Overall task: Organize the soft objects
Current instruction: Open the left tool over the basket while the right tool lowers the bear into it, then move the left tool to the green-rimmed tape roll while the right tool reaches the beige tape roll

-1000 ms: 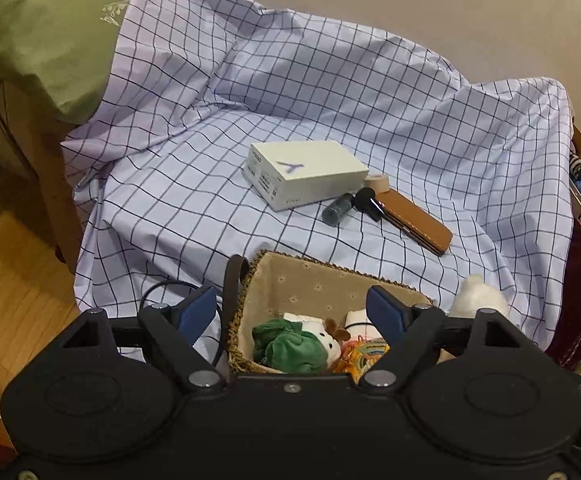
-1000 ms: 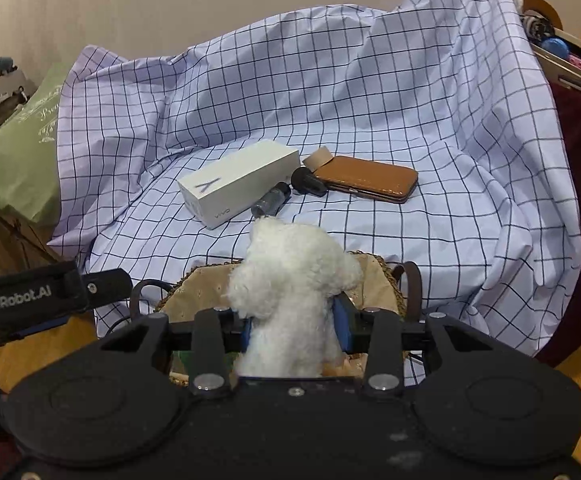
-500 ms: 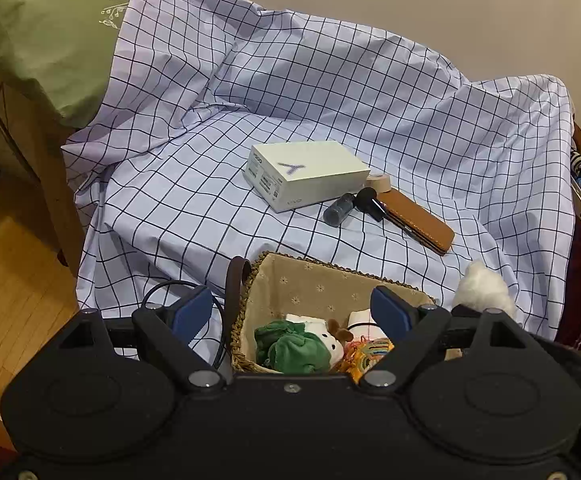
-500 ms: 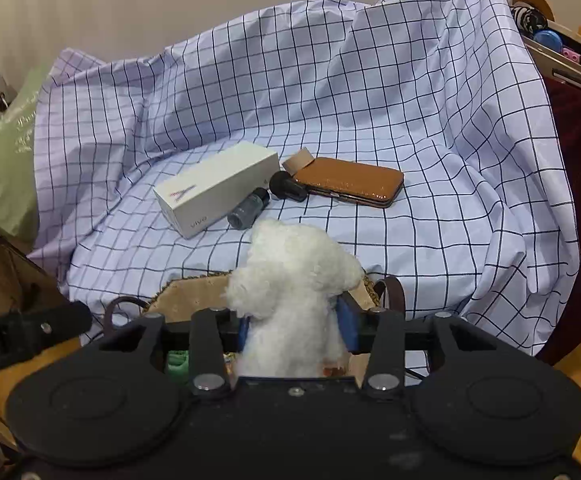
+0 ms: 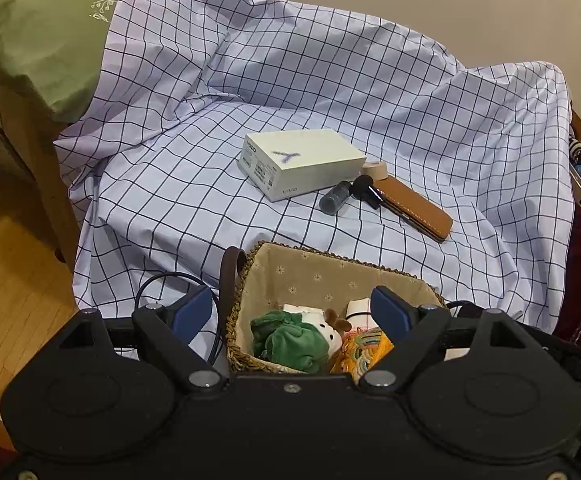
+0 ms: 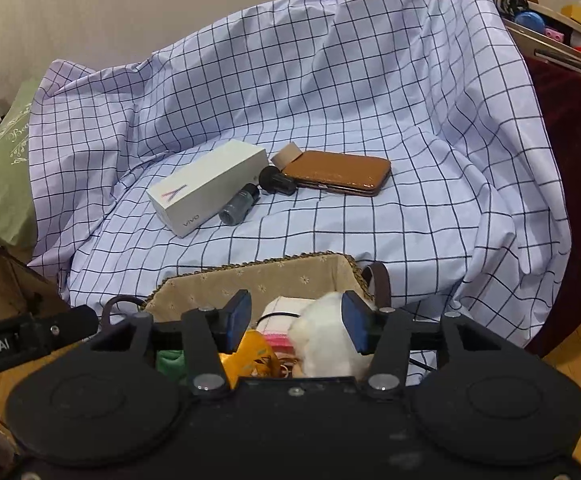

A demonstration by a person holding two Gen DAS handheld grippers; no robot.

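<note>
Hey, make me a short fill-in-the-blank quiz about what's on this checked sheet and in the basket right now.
1. The white fluffy toy lies inside the woven ____, between the open fingers of the right tool.
2. The brown case rests on the ____ sheet.
3. The white box lies beside a small grey ____.
4. The left tool is ____ and holds nothing.

Missing words: basket; checked; bottle; open

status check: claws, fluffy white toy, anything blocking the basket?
Right claw open, fluffy white plush toy resting in the woven lined basket. Left claw open, empty, over basket. Nothing blocking.
</note>
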